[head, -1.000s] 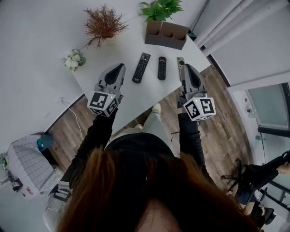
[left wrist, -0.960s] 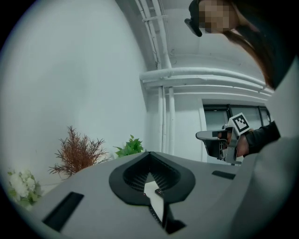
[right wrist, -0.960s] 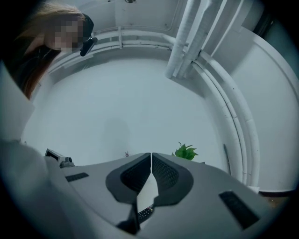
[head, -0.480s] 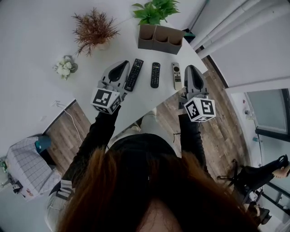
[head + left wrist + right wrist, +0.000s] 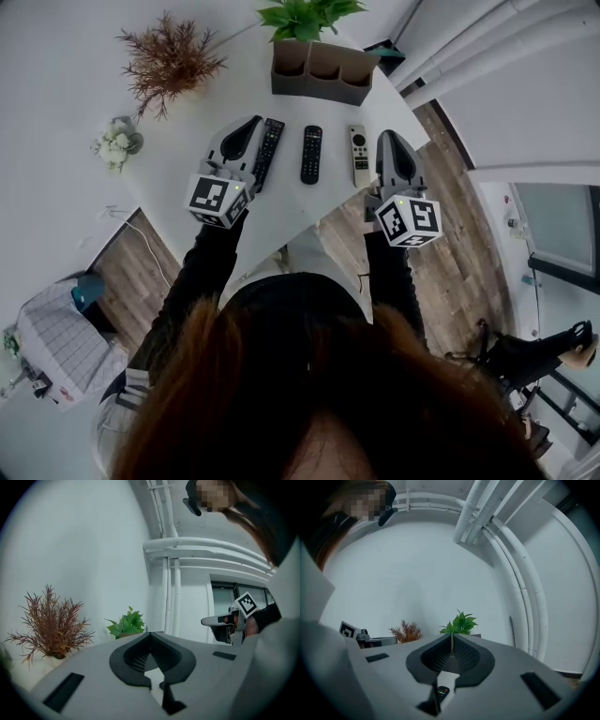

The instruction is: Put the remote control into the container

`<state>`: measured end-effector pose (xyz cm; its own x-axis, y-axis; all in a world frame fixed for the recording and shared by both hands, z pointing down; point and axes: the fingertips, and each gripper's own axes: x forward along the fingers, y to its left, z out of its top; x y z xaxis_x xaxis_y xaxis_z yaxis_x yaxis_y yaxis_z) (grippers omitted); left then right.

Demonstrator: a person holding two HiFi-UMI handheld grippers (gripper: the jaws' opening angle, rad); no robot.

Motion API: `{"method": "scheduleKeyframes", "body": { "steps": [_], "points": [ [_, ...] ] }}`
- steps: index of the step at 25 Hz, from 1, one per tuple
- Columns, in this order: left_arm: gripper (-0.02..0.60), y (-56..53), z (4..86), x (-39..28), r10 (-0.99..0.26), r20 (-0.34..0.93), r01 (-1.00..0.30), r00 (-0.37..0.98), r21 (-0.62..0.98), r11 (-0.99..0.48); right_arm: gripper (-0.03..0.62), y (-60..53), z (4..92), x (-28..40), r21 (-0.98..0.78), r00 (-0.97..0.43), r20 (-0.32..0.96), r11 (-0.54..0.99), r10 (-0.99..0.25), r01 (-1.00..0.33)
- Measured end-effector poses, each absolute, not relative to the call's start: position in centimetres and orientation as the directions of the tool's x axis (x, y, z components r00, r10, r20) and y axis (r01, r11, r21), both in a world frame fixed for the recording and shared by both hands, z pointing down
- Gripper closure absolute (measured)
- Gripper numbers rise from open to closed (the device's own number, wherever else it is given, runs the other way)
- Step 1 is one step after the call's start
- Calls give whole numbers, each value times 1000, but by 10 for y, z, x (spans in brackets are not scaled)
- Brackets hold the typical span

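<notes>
Three remote controls lie side by side on the white table (image 5: 281, 202): a long black one (image 5: 267, 153), a shorter black one (image 5: 310, 154) and a grey one (image 5: 358, 156). Behind them stands the brown container (image 5: 319, 73) with open compartments. My left gripper (image 5: 251, 124) is shut and empty, hovering just left of the long black remote. My right gripper (image 5: 388, 138) is shut and empty too, just right of the grey remote, near the table's right edge. Under my right gripper (image 5: 452, 636), a remote with coloured buttons (image 5: 442, 692) shows through the gap. My left gripper (image 5: 151, 634) points towards the wall.
A green plant (image 5: 300, 17) stands behind the container. A dried reddish plant (image 5: 167, 58) and small white flowers (image 5: 116, 145) sit at the table's back left. Wooden floor (image 5: 459, 253) lies past the table's right edge. A grey checked basket (image 5: 58, 339) is on the floor, lower left.
Both grippers have drifted relative to the remotes. The right one, which covered the grey remote, now sits to its right. The left one has come close to the long black remote.
</notes>
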<state>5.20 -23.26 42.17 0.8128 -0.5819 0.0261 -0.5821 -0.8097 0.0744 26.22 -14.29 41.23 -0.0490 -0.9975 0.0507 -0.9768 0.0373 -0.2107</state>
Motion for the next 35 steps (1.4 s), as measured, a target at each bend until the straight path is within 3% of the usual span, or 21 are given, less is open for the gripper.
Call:
{"method": "scheduleKeyframes", "body": {
  "steps": [15,29,32,35],
  "points": [
    [572,-271,442,81,-620,110,-627,777,47,-778,572,-199,407,277,-232,-169,46,154,-984,-960],
    [566,-277,522,96,-563,368,-624,740,62,-779,572,-228,417,284,-254,-281,49,260,-958,-931],
    [456,-281,548,91,-560,466,-647,685,37,-761,572,-230,420,284,-264,-293,53,269,-955,-926],
    [408,-282,575,88,-534,567,-651,627,5,-759,572,-232,425,285,-273,-308,57,282,-950,-920]
  ]
}}
